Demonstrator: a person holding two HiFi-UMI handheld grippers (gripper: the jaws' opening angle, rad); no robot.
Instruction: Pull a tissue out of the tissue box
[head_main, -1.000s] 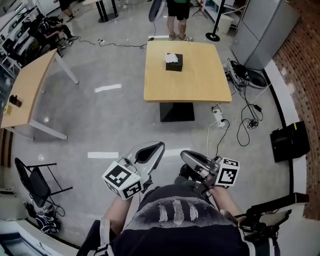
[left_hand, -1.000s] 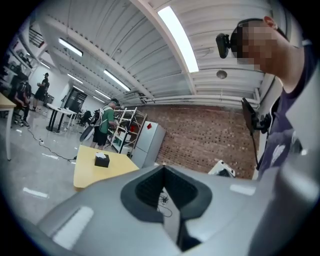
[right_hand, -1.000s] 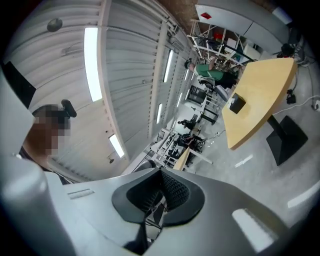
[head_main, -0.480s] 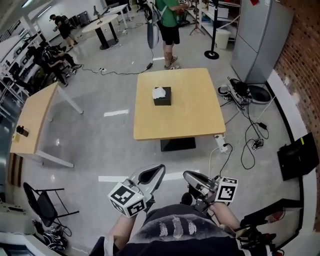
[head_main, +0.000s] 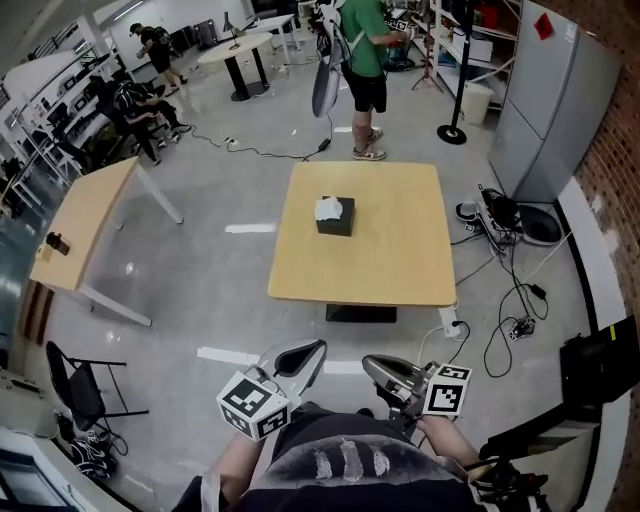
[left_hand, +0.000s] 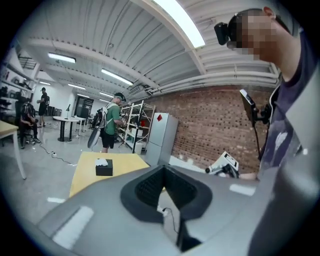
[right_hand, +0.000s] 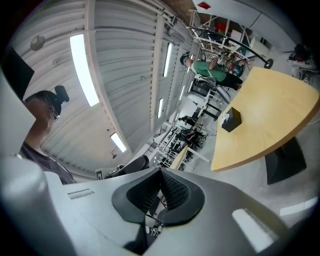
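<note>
- Head view: black cardboard tissue box (head_main: 335, 221), white tissue (head_main: 327, 207) poking up, sits untouched on the far square wooden counter (head_main: 400, 255).
- Near, left gripper (head_main: 316, 346) and right gripper (head_main: 369, 362) are closed, empty, well apart from it; the whole pull remains.

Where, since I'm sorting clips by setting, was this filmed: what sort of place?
Likely an indoor lab or workshop: polished concrete floor, metal shelving, loose cables beside the wooden table, and a brick wall.

Bright ceiling strip lights (left_hand: 175, 20) glare off the floor (head_main: 200, 265); fisheye edges bend, darken.
</note>
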